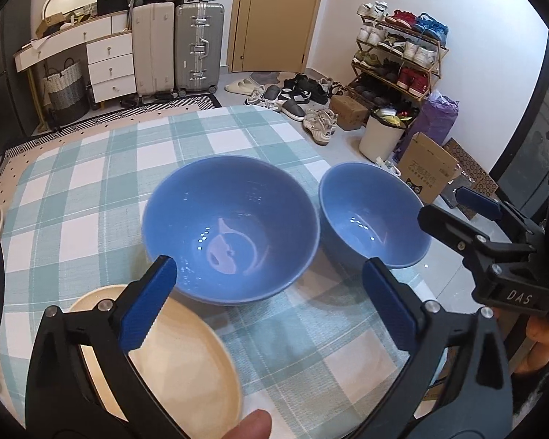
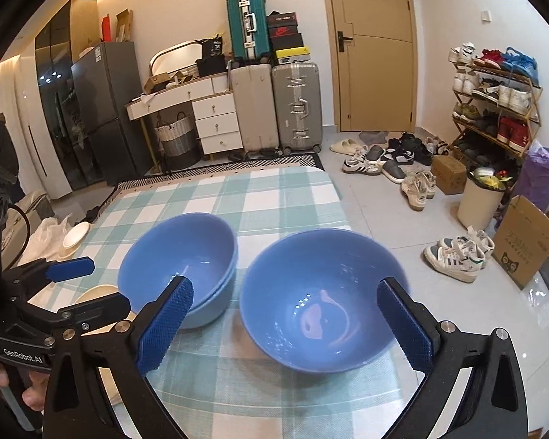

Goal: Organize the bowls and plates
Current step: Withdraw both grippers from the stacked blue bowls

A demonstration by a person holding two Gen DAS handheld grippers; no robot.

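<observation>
Checked tablecloth (image 1: 91,168) carries our things | two blue bowls (image 2: 179,263) stacked beside single bowl (image 2: 318,300) near right edge | cream plate (image 1: 186,362) at near-left | left gripper (image 1: 271,300), right gripper (image 2: 285,322) both wide open, empty

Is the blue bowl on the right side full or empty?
Empty. The right blue bowl stands upright on the checked cloth, and its glossy inside shows only light reflections, in both views.

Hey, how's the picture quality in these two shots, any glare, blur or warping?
Left wrist view: fisheye bends the door, black corners; glare specks inside the bigger blue bowl, whose rim looks slightly smeared. Right wrist view: same warping, warm ceiling glow; glare in the nearer bowl; left tool stays sharp.
</observation>
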